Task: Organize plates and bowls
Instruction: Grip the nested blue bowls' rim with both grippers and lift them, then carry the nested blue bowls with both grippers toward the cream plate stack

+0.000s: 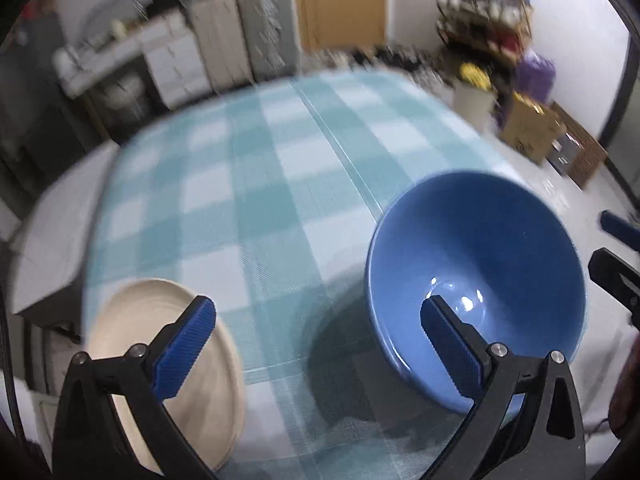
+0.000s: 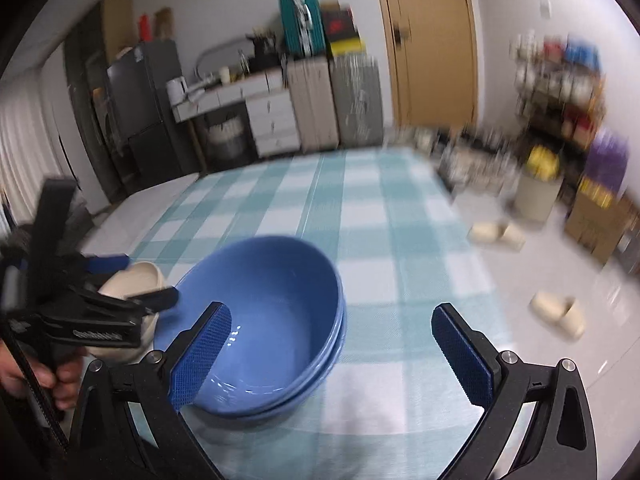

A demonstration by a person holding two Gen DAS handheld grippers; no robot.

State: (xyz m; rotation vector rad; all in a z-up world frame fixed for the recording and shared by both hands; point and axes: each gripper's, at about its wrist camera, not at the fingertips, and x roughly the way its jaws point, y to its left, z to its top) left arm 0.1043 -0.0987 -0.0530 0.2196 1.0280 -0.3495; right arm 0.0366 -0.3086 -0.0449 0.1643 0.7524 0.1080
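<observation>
Two nested blue bowls (image 2: pixel 276 304) rest on the checked tablecloth. My right gripper (image 2: pixel 332 356) is open, its left finger (image 2: pixel 204 360) in front of the bowls' near rim and its right finger beside them over bare cloth. In the left wrist view the blue bowl (image 1: pixel 480 264) fills the right side and a cream plate (image 1: pixel 172 360) lies at the lower left. My left gripper (image 1: pixel 316 340) is open and holds nothing; one finger overlaps the plate, the other the bowl. The left gripper (image 2: pixel 140 280) also shows beside the cream plate (image 2: pixel 132 276).
The table (image 1: pixel 260 168) carries a teal and white checked cloth. A hand (image 2: pixel 24 376) holds the left gripper. Cream slippers (image 2: pixel 560 314) lie on the floor to the right. Cardboard boxes (image 1: pixel 528 128), a cluttered shelf (image 2: pixel 560 92) and cabinets (image 2: pixel 312 100) stand beyond the table.
</observation>
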